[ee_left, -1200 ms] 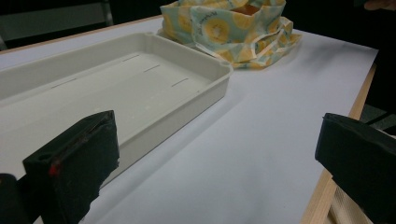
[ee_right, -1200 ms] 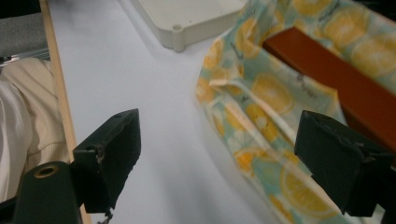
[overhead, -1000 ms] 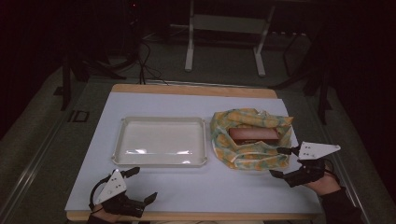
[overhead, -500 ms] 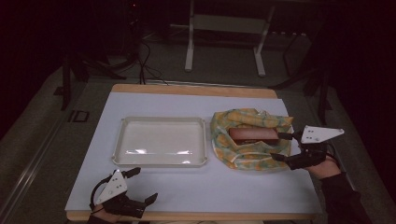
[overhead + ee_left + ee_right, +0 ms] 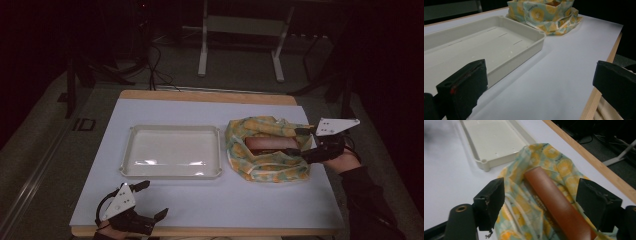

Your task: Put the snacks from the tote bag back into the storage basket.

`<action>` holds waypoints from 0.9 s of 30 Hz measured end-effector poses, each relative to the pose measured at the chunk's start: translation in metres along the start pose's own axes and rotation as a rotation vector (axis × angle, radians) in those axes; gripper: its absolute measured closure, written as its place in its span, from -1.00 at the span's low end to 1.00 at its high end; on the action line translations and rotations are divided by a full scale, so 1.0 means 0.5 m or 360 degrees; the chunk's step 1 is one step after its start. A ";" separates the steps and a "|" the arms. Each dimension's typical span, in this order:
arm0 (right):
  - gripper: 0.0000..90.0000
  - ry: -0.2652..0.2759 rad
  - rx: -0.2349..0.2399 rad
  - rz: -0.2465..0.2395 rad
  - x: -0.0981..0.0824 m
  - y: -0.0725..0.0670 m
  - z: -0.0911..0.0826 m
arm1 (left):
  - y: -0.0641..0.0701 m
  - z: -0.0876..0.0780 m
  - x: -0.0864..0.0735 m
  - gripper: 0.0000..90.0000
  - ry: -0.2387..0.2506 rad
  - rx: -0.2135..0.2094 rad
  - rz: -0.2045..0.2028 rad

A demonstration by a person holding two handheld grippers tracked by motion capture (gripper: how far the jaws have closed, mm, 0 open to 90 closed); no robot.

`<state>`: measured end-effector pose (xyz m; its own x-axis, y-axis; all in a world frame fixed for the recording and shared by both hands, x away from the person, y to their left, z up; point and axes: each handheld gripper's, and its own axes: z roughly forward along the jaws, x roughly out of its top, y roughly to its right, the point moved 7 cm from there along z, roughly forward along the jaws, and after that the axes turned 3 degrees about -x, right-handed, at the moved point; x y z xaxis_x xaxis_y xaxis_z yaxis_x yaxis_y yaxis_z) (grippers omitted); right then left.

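A yellow lemon-print cloth bag (image 5: 265,169) (image 5: 544,157) lies open on the right of the white table, and a long reddish-brown block (image 5: 270,143) (image 5: 554,195) rests inside it. My right gripper (image 5: 295,141) (image 5: 541,195) hovers at the bag's right end, pointing left. Its jaws have just been closing and stand on either side of the block's end. The pads are clear of it. My left gripper (image 5: 154,199) (image 5: 539,82) rests open near the table's front left edge, with nothing between its jaws.
A shallow white tray (image 5: 170,173) (image 5: 524,50) (image 5: 499,157) sits left of the bag, with nothing in it. The bag (image 5: 541,12) shows beyond the tray in the left gripper view. The table's wooden edge (image 5: 210,96) runs along the far side, with stands on the dark floor behind.
My right gripper has moved from the bag's front right corner up to its right end, and its jaws have narrowed. The left gripper has stayed put.
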<state>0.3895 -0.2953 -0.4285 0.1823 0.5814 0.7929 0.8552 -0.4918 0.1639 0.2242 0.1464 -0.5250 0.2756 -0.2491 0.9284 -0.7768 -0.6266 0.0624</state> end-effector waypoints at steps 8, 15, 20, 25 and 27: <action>-0.41 -0.0069 -0.0013 -0.0029 0.005 0.039 0.031 | 0.001 0.000 -0.001 -1.00 -0.0002 -0.0006 0.0006; -0.34 -0.0153 -0.0011 -0.0045 -0.005 0.068 0.066 | 0.001 -0.001 -0.002 -1.00 -0.0005 -0.0006 0.0011; -0.26 -0.0205 0.0002 -0.0092 -0.017 0.079 0.087 | 0.002 -0.001 -0.003 -1.00 -0.0007 -0.0007 0.0010; -0.25 -0.0302 0.0047 -0.0098 -0.038 0.087 0.115 | 0.003 -0.002 -0.003 -1.00 -0.0008 -0.0006 0.0015; -0.26 -0.0349 0.0046 -0.0113 -0.048 0.088 0.126 | 0.003 -0.002 -0.003 -1.00 -0.0009 -0.0007 0.0015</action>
<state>0.4531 -0.2901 -0.4772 0.2199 0.7423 0.6329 0.8826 -0.4277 0.1951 0.2219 0.1465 -0.5260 0.2713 -0.2591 0.9270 -0.7819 -0.6210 0.0553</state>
